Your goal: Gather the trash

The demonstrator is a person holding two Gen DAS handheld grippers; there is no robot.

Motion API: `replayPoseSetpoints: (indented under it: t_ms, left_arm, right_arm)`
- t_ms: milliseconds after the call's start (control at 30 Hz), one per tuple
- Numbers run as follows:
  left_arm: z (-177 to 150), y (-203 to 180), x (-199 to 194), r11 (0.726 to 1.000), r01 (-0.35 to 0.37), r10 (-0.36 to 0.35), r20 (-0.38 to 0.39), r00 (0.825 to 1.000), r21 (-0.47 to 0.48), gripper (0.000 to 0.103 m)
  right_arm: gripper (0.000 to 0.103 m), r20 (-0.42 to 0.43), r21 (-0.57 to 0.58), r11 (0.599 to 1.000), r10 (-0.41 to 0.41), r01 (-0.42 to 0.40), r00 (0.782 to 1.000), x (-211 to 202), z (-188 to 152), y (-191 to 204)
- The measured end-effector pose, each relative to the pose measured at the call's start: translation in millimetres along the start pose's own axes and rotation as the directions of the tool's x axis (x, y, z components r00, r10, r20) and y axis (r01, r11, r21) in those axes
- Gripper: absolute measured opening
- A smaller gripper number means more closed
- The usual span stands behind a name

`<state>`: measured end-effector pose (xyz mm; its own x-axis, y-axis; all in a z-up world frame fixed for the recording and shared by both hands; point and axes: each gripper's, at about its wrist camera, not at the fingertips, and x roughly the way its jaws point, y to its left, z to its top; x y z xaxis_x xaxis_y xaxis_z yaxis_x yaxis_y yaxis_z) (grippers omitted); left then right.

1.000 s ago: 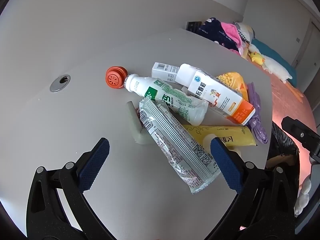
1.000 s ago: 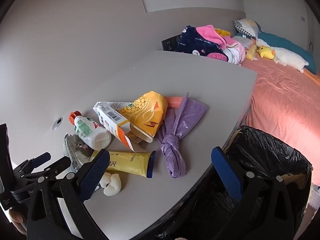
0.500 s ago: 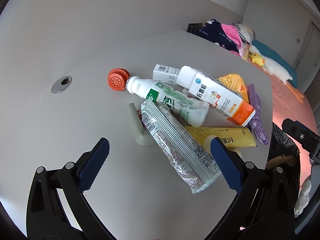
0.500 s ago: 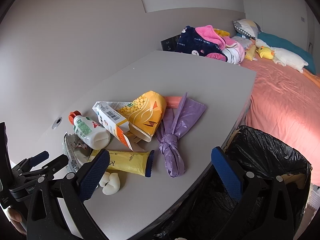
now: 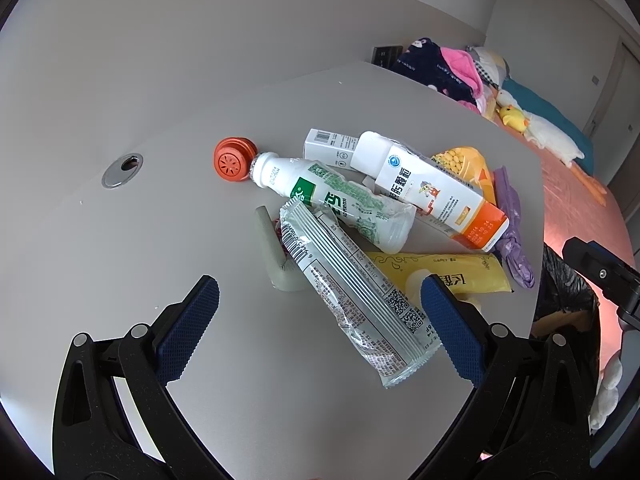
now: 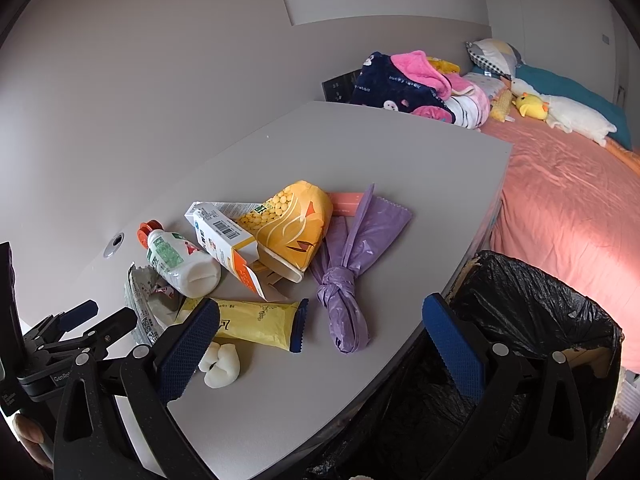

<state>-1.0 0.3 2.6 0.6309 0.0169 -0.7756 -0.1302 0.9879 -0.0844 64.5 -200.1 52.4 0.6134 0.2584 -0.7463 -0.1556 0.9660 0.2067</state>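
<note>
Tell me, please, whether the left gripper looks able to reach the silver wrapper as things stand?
Probably yes. The left gripper is open, and the silver wrapper lies on top of the pile between its fingers, with nothing over its near end.

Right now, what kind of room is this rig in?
Most likely a bedroom: a bed with a pink sheet and duck plushies sits beside the grey desk, where packaging litter lies next to a black-lined trash bin.

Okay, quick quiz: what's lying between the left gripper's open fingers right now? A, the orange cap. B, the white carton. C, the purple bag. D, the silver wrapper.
D: in the left wrist view the silver wrapper lies between the fingers of the open left gripper, untouched.
</note>
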Motion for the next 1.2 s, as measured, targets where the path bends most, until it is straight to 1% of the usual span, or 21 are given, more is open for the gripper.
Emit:
replayPoseSetpoints:
  t_ms: [133, 1000, 1200]
  left_arm:
    - [-1.5, 0.2, 0.2, 1.000, 0.016, -0.016, -0.001, 1.000, -0.004, 0.097]
    - [-3.4, -3.3, 0.8, 1.000, 0.007, -0.007, -0.004, 1.000, 0.005, 0.097]
    - [-4.5, -2.4, 2.4, 1.000, 0.023, -0.023, -0.013, 1.000, 0.000, 0.097]
  right_arm:
    - [0.101, -0.001, -0.001, 1.000, -0.001, 0.001, 1.000, 0.0, -0.3, -0.3]
    - [0.101, -0.002, -0.002, 1.000, 0.000, 0.000, 1.000, 0.6, -2.3, -0.6]
    - [0.101, 0.002, 0.000, 1.000, -0.004, 0.004, 1.000, 1.1, -3.6, -2.9]
